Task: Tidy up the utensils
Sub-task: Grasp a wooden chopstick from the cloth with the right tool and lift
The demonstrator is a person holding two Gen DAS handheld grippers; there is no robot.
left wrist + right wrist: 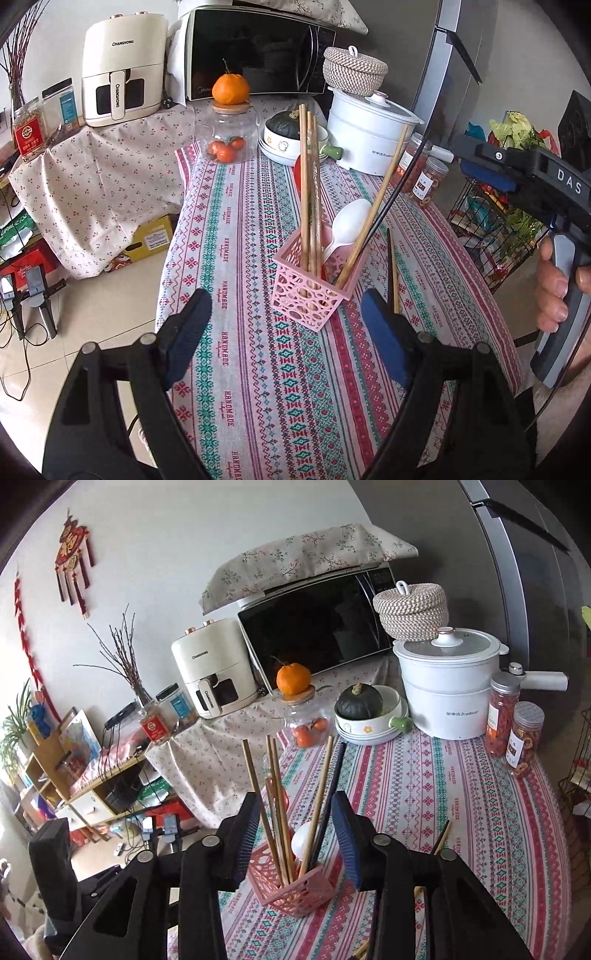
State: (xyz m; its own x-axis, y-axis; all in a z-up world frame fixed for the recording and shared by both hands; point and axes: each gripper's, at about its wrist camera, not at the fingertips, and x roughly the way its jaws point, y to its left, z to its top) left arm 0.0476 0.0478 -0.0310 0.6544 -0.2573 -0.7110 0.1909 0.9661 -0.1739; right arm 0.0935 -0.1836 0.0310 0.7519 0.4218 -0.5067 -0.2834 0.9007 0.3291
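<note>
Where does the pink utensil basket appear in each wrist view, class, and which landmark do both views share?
Left wrist: pink basket centre, just beyond the open left claw.
Right wrist: basket low centre, between the right claw's fingers.
Shared landmark: white pot.

"CHANGHONG" on cream air fryer (pixel 123 70), far left beyond claw; "HANDMADE" repeated along tablecloth (pixel 258 369) stripes under claw; "DAS" on right gripper (pixel 570 181) body.

Black hand-held gripper (pixel 284 325) frames — blue ribbed pads (pixel 380 332), silver screws, white "DAS" lettering.
</note>
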